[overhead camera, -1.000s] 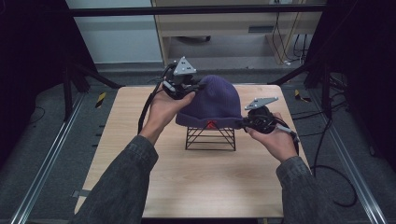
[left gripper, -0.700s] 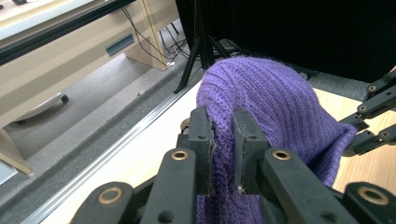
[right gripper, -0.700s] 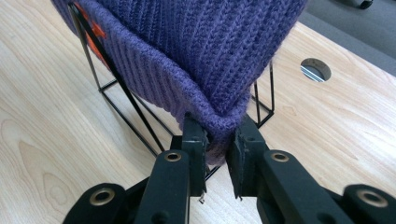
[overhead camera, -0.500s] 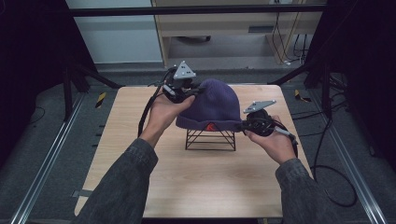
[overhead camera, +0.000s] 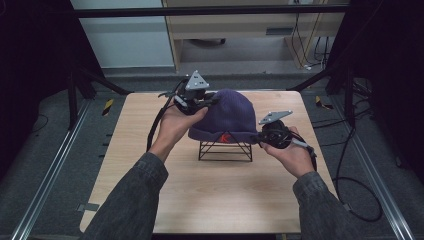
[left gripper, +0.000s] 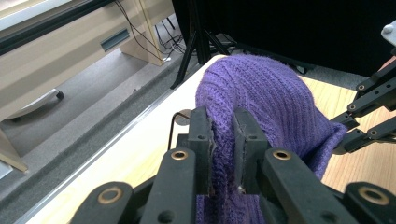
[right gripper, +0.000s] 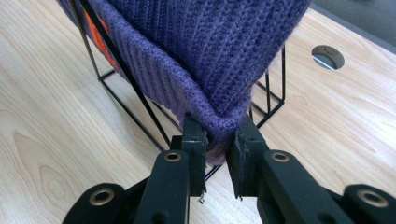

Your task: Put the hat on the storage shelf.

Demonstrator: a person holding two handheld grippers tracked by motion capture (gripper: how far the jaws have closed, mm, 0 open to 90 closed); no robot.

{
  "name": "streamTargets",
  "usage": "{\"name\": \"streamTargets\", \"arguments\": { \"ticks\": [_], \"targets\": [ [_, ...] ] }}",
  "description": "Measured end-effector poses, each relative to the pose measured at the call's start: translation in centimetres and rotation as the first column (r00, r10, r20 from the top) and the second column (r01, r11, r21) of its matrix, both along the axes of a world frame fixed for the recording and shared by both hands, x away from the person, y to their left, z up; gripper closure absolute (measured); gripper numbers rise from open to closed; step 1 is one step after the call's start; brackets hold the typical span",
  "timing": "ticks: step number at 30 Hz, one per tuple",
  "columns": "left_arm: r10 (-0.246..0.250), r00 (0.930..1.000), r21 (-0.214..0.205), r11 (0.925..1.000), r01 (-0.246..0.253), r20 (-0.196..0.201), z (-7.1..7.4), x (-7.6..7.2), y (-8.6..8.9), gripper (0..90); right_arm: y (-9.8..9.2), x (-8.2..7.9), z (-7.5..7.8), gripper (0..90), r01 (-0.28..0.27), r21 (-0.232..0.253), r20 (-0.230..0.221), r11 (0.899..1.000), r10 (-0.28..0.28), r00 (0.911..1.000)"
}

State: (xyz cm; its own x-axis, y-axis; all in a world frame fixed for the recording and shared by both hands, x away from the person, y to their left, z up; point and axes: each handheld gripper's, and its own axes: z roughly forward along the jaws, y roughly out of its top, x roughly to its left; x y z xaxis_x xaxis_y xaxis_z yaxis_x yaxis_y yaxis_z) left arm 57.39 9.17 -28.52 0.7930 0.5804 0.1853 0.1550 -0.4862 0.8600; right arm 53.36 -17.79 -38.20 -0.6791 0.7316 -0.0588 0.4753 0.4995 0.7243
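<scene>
Little had changed since a second ago: hat [overhead camera: 231, 114] kept pinched by left tongs [left gripper: 223, 140] at 10 o'clock, right tongs [right gripper: 216, 140] at 4; rack [overhead camera: 225, 150] not yet cleared.

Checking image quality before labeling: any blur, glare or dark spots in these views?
High view: table evenly lit, surroundings very dark, slightly soft. Left gripper view: beanie knit sharp, background black. Right gripper view: left-hand tabletop bright, slightly washed out; the claw close up, a little soft.
</scene>
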Motion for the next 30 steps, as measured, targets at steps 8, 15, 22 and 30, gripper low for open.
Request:
{"name": "streamTargets", "arguments": {
  "ticks": [8, 15, 22, 30],
  "targets": [
    [-0.003, 0.9998, -0.008, 1.0000, 0.003, -0.018, -1.2, -0.2, 0.1, 79.3, 0.3, -0.4, -1.1, 78.0, 0.004, -0.022, 0.000, 1.000, -0.004, 1.0000],
    [-0.003, 0.9997, -0.009, 1.0000, 0.002, -0.023, -1.5, -0.3, 0.3, 79.2, 0.3, -0.4, -1.5, 77.6, 0.009, -0.015, -0.003, 1.000, -0.009, 1.0000],
    [-0.004, 0.9996, -0.007, 1.0000, 0.004, -0.026, -1.7, -0.3, 0.3, 79.1, 0.2, -0.3, -1.8, 77.6, 0.012, -0.019, -0.003, 1.000, -0.012, 0.9999],
    [-0.003, 0.9993, -0.005, 1.0000, 0.003, -0.038, -2.6, -0.2, 0.5, 79.1, 0.1, -0.2, -2.2, 77.5, 0.019, -0.039, 0.000, 0.999, -0.019, 0.9998]
  ]
}}
